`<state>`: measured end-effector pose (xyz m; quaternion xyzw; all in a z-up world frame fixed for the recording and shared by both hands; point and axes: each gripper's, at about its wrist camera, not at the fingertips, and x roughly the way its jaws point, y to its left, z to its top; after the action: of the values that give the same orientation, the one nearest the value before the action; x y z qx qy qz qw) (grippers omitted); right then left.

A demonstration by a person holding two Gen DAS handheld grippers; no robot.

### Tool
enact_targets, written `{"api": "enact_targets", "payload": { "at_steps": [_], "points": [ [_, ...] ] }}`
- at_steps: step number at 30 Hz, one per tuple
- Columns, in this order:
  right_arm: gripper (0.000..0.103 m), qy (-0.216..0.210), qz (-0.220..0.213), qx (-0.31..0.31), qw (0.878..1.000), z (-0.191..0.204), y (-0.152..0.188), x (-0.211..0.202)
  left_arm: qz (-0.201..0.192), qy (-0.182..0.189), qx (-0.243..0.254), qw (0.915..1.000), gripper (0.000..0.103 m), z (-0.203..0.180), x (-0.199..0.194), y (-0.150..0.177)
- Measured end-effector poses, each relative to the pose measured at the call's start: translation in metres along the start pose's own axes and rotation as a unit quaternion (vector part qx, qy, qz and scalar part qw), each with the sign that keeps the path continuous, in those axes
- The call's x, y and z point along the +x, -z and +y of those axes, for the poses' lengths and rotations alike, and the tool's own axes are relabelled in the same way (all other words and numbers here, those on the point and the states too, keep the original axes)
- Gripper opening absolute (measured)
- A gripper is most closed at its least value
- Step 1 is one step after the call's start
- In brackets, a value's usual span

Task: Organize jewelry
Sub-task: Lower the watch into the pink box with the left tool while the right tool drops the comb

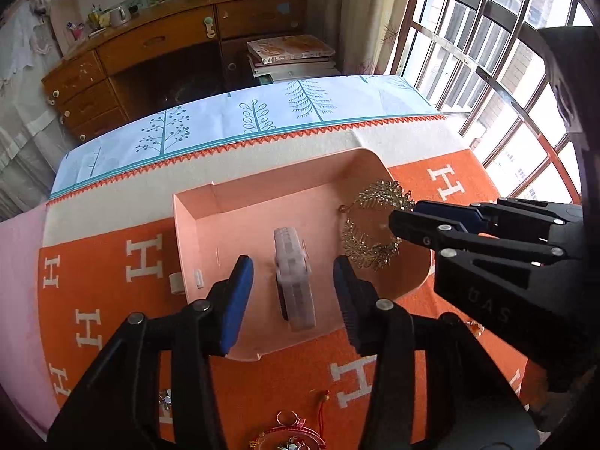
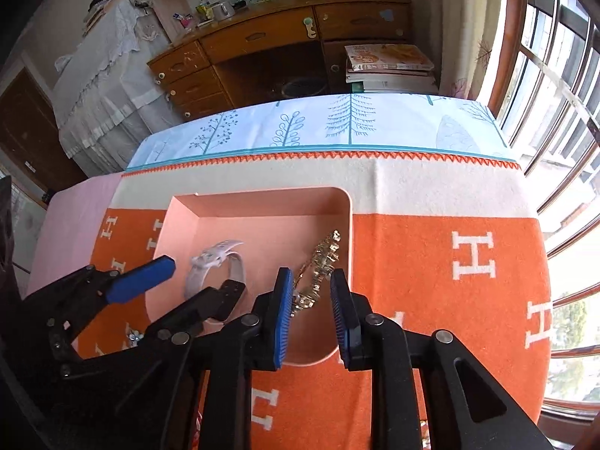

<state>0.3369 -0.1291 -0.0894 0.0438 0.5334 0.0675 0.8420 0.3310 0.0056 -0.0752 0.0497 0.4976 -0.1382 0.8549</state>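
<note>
While tools hide its rim, tray (image 2: 187, 225) holds jewelry.

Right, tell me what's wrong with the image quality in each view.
Left wrist: window blown out at right, fisheye bends the table edge, the white bracelet between the left gripper fingers is soft. Right wrist: same glare from the window, dark corners, gold tiara in the pink tray is blurred.

A pale pink open box (image 1: 210, 221) holds two pieces: a white watch (image 1: 294, 281) lying on its side mid-floor, and a gold leafy tiara (image 1: 371, 225) leaning against the box's right wall.
</note>
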Motion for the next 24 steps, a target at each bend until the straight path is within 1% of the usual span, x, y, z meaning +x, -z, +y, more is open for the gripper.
{"api": "enact_targets", "payload": {
  "at_steps": [1, 4, 9, 14, 15, 17, 19, 24],
  "points": [
    [0.021, 0.002, 0.006, 0.003, 1.000, -0.002, 0.001, 0.003, 0.001, 0.000, 0.001, 1.0000, 0.041, -0.001, -0.001, 0.001],
    [0.021, -0.008, 0.013, 0.009, 1.000, -0.005, 0.005, 0.010, 0.001, -0.002, 0.006, 1.0000, 0.041, -0.003, -0.004, 0.005],
    [0.021, -0.034, 0.016, 0.018, 0.999, -0.001, 0.006, 0.019, -0.002, -0.005, 0.001, 1.0000, 0.041, 0.000, -0.010, 0.006],
    [0.021, -0.044, 0.006, 0.014, 0.999, 0.005, 0.009, 0.004, 0.001, -0.001, -0.005, 1.0000, 0.041, 0.003, -0.018, 0.006],
    [0.023, -0.045, 0.006, 0.013, 0.999, 0.005, 0.010, 0.000, 0.001, -0.001, -0.004, 1.0000, 0.041, 0.003, -0.020, 0.007],
    [0.039, -0.052, 0.001, 0.017, 0.998, 0.003, 0.014, -0.012, -0.002, -0.001, -0.002, 1.0000, 0.042, 0.002, -0.026, 0.008],
    [0.044, -0.054, -0.015, 0.022, 0.998, 0.000, 0.021, -0.024, -0.005, 0.002, -0.003, 1.0000, 0.042, 0.001, -0.032, 0.010],
    [0.044, -0.075, -0.031, 0.036, 0.996, -0.015, 0.038, -0.051, -0.013, 0.000, -0.011, 0.9998, 0.042, -0.001, -0.048, 0.015]
  ]
}}
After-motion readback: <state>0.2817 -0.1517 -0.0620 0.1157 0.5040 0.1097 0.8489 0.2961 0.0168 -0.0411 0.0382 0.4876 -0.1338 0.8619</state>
